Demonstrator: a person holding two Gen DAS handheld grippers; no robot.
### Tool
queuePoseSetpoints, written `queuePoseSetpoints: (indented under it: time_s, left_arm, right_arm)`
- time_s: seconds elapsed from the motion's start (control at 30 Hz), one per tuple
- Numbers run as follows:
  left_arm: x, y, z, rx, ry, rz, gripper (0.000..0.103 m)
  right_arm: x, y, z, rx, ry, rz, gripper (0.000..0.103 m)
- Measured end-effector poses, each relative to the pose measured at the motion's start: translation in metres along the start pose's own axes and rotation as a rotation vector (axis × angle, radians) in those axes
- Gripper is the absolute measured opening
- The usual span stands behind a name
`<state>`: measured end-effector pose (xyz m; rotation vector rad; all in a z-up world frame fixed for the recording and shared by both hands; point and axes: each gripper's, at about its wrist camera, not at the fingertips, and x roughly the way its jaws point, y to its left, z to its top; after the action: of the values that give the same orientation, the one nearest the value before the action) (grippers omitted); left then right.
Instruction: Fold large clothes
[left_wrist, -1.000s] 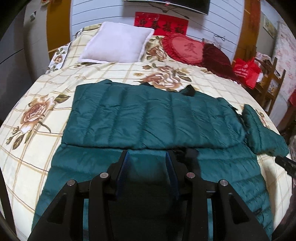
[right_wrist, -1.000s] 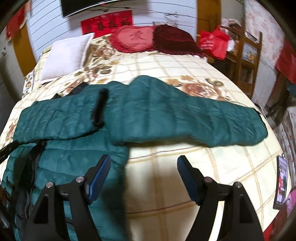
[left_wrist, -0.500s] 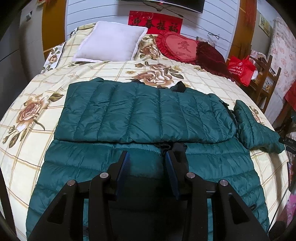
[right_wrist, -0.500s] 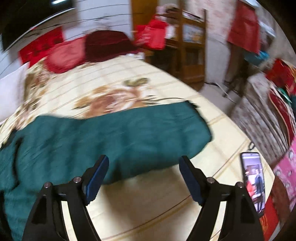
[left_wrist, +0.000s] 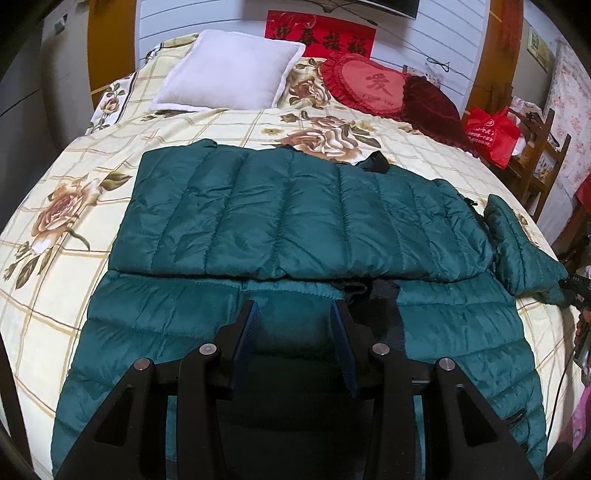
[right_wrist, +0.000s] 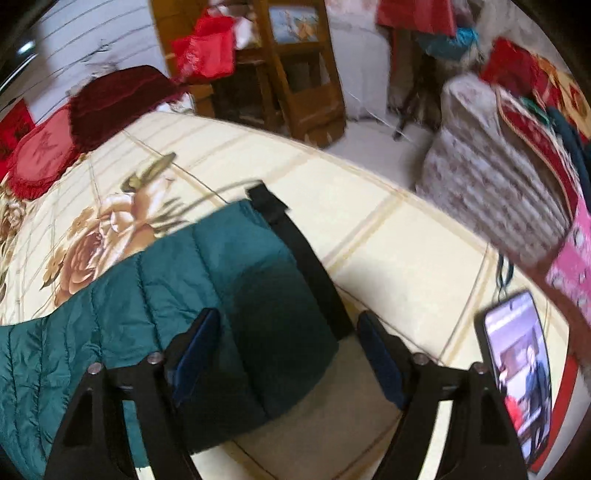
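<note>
A dark green quilted down jacket (left_wrist: 295, 221) lies spread on the floral checked bed (left_wrist: 74, 177), with one sleeve folded flat across its chest. My left gripper (left_wrist: 293, 314) is open and empty, hovering over the jacket's lower middle. The other sleeve (right_wrist: 177, 288) stretches out to the right, ending in a black cuff (right_wrist: 295, 251). My right gripper (right_wrist: 286, 323) is open, its fingers straddling that sleeve's end just above the cuff.
A white pillow (left_wrist: 229, 74), a red heart cushion (left_wrist: 365, 88) and a dark red cushion (right_wrist: 118, 99) sit at the bed's head. A lit phone (right_wrist: 517, 369) lies near the bed's right edge. Wooden chair (right_wrist: 295, 74), red bag (right_wrist: 207, 51) and covered furniture (right_wrist: 487, 177) stand beyond.
My right gripper has swung right along the outstretched sleeve to its cuffed end and dropped closer to it. My left gripper has stayed over the jacket, drifting slightly.
</note>
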<state>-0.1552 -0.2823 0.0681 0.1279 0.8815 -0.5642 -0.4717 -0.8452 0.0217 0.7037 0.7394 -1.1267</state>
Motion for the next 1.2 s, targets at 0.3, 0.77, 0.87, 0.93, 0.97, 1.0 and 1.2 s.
queuePoseSetpoints:
  time_s: [0.3,0.77,0.87,0.93,0.97,1.0,1.2]
  left_arm:
    - [-0.015,0.020,0.003,-0.035,-0.037,0.006,0.052]
    - [-0.033,0.061,0.003,-0.113,-0.059,0.035,0.052]
    - [-0.033,0.070,0.002,-0.124,-0.059,0.039,0.052]
    - [-0.033,0.075,0.001,-0.129,-0.058,0.043,0.052]
    - [-0.032,0.077,0.000,-0.132,-0.057,0.044,0.052]
    - [-0.032,0.080,0.000,-0.136,-0.056,0.044,0.052]
    - [-0.025,0.091,-0.001,-0.158,-0.044,0.046,0.052]
  right_arm:
    - [-0.101,0.045,0.016,-0.138,-0.180,0.204,0.018]
    - [-0.252,0.286,-0.065,-0.634,-0.185,0.663,0.017]
    - [-0.255,0.332,-0.105,-0.725,-0.139,0.704,0.017]
    - [-0.252,0.365,-0.130,-0.772,-0.100,0.725,0.017]
    - [-0.249,0.381,-0.142,-0.792,-0.078,0.734,0.017]
    - [-0.246,0.390,-0.152,-0.803,-0.062,0.740,0.017]
    - [-0.206,0.447,-0.215,-0.832,0.088,0.766,0.017]
